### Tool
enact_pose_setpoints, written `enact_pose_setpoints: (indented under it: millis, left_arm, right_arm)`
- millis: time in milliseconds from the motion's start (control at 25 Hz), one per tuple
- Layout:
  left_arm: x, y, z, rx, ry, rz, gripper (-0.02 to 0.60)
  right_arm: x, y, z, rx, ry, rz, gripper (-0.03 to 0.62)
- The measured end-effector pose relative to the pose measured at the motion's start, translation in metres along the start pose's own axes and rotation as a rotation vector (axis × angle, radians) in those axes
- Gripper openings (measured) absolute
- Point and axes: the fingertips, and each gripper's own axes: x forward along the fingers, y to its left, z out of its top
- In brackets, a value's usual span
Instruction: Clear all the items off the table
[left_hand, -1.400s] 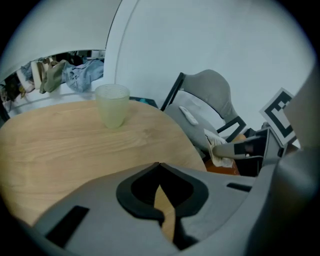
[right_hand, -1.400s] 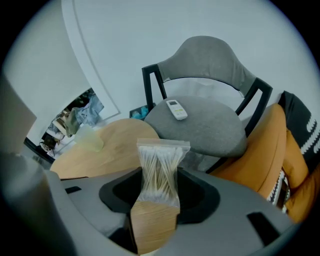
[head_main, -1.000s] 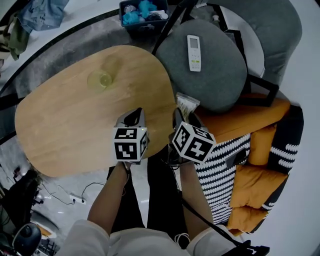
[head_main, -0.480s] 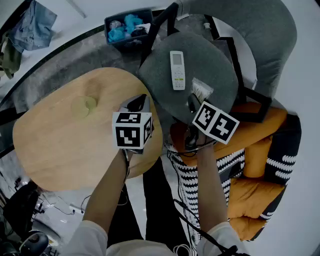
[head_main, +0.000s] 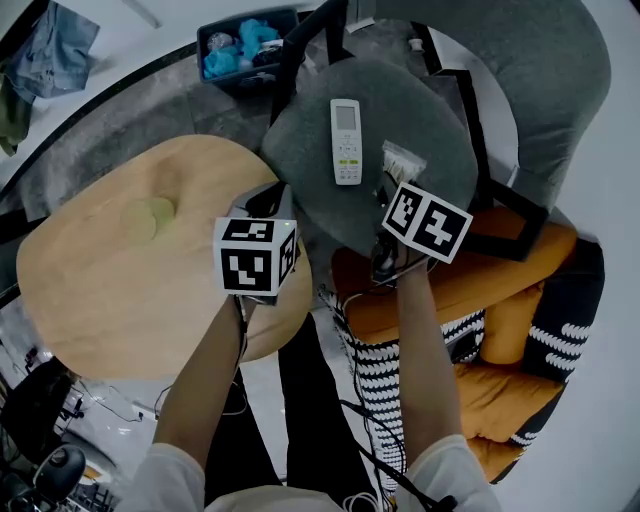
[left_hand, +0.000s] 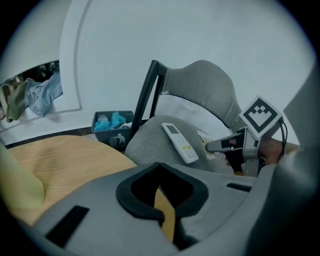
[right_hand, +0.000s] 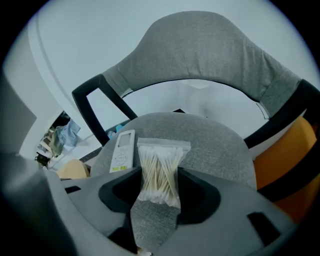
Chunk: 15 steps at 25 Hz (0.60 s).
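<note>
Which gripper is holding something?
The right gripper, pinching the bag of cotton swabs; the left gripper has nothing between its jaws.

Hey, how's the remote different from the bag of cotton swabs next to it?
The remote control lies loose on the grey chair seat; the bag of cotton swabs is pinched in the right gripper. The remote control is a white slab with buttons; the bag is a clear packet of thin sticks. Both sit side by side over that seat.
</note>
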Motion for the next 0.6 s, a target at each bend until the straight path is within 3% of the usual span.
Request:
enact_pose_setpoints:
  millis: [160,280,600]
  left_arm:
    - [0.003,0.002,-0.006,-0.008,0.010,0.010,0.008]
    - [0.003,0.003,-0.008,-0.015,0.007,0.011,0.008]
    - [0.000,0.000,-0.013,-0.021,0.001,0.009,0.008]
  right_arm:
    - [0.012,-0.003,0.000,-0.022,0.009,0.005,0.234]
    - [0.014,-0.003,0.002,-0.052,0.002,0.008,0.284]
    - [0.004,-0.010,-0.001,-0.056,-0.013,-0.006,0.284]
